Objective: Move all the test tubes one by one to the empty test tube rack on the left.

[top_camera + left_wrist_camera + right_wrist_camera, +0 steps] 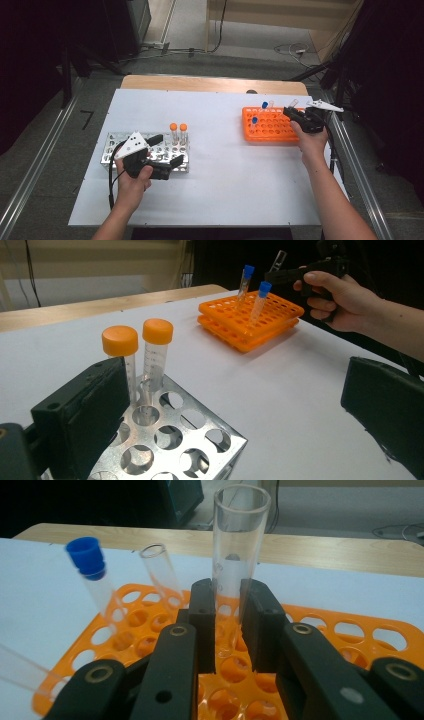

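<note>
Two tools are at work over a white bench (pixel 210 195). The right tool (pixel 227 625) has its jaws clamped on a clear open tube (pixel 235 555), which stands nearly upright between the pads with its lower end just above the holes of the orange rack (pixel 325 630). In the high view this tool (pixel 295 114) sits at the rack's right end (pixel 270 134), the tube (pixel 293 103) sticking up past it, and the person's right hand (pixel 312 142) is wrapped round the grip.

Three more tubes lean in the orange rack: one with a blue cap (pixel 92 580), one uncapped beside it (pixel 162 577), and one at the lower left edge of the right gripper view (pixel 20 672). The left gripper view shows two blue-capped tubes (pixel 260 300) in that rack.

The left tool (pixel 240 420) has its jaws wide apart with nothing between the pads. It hangs beside the metal rack (pixel 175 440), its left jaw close against the rack's side. Two orange-capped tubes (pixel 155 355) stand upright side by side in the metal rack's far holes. The two racks lie well apart, metal at the left of the bench (pixel 112 150) and orange at the right.
</note>
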Demonstrator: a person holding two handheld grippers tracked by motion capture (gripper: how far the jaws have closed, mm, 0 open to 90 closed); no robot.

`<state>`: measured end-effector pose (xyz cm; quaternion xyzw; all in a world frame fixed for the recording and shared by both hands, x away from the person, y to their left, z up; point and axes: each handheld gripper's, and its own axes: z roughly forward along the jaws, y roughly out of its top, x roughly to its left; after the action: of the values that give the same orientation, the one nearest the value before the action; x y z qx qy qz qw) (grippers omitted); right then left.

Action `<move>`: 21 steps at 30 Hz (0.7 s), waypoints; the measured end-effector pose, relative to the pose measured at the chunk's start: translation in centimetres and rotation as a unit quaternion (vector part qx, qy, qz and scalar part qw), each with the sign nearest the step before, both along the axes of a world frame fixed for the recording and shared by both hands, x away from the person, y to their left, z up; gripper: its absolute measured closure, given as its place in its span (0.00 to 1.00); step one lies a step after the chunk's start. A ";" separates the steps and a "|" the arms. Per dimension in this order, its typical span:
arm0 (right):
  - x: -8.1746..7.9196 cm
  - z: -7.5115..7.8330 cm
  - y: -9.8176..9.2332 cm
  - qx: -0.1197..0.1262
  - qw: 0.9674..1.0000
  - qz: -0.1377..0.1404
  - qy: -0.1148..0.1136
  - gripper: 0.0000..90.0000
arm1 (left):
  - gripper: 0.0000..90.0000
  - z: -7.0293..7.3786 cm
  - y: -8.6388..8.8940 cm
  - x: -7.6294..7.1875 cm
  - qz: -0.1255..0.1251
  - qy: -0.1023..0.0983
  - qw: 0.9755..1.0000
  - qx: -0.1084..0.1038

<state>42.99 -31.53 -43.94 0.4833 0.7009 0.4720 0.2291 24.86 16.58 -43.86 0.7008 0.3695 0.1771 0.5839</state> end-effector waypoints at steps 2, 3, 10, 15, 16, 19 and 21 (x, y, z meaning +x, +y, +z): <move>-0.6 0.1 0.1 -0.001 1.000 0.008 0.001 0.82 | 0.00 0.0 -0.1 0.0 -0.001 0.000 1.000 0.002; -0.9 0.2 0.2 -0.004 1.000 0.013 -0.002 0.82 | 0.00 0.0 -0.2 0.0 -0.002 0.000 1.000 0.002; -3.1 0.3 0.8 -0.007 0.999 0.042 -0.010 0.82 | 0.00 0.2 -0.6 -0.1 -0.007 -0.003 1.000 0.002; -4.8 0.5 1.5 -0.007 0.998 0.068 -0.015 0.82 | 0.00 0.2 -0.8 -0.1 -0.008 -0.003 1.000 0.001; -5.1 0.6 1.7 -0.006 0.997 0.074 -0.016 0.82 | 0.00 0.3 -0.8 -0.1 -0.008 -0.003 1.000 0.002; -6.2 0.8 2.1 -0.002 0.996 0.090 -0.016 0.82 | 0.00 0.3 -1.0 -0.1 -0.011 -0.005 1.000 0.002; -6.9 0.9 2.6 -0.003 0.995 0.101 -0.017 0.82 | 0.00 0.4 -1.1 -0.2 -0.012 -0.005 1.000 0.001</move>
<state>36.09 -28.97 -43.05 0.4009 0.7437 0.4986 0.1937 24.71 15.45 -43.51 0.7048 0.3580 0.1745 0.5871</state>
